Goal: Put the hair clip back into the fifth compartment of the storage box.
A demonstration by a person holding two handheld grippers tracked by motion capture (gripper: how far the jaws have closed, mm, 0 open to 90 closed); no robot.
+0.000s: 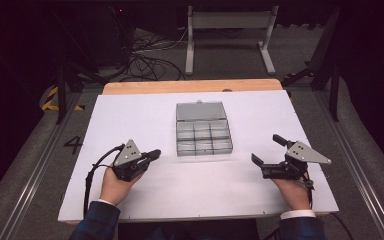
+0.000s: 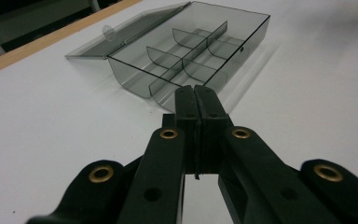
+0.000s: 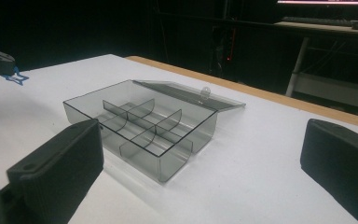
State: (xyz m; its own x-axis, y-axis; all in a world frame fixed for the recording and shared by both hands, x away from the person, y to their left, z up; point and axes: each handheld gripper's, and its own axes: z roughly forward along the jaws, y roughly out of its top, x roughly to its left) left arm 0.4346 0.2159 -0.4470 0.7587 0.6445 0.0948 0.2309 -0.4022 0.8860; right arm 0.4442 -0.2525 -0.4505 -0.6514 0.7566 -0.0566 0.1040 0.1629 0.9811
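Since the box (image 1: 203, 134) sits empty at the centre of the table (image 1: 130, 115), lid (image 1: 200, 110) laid flat toward twelve o'clock, the next move is probably closing it. The left gripper (image 1: 155, 153), at eight o'clock, has its jaws together; the right gripper (image 1: 267, 150), at four, stands wide apart. Best to approach the lid's far edge slowly while steadying the base.

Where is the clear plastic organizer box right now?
In the high view, the organizer box sits open at the middle of the white table, ahead of and between the left gripper and right gripper.
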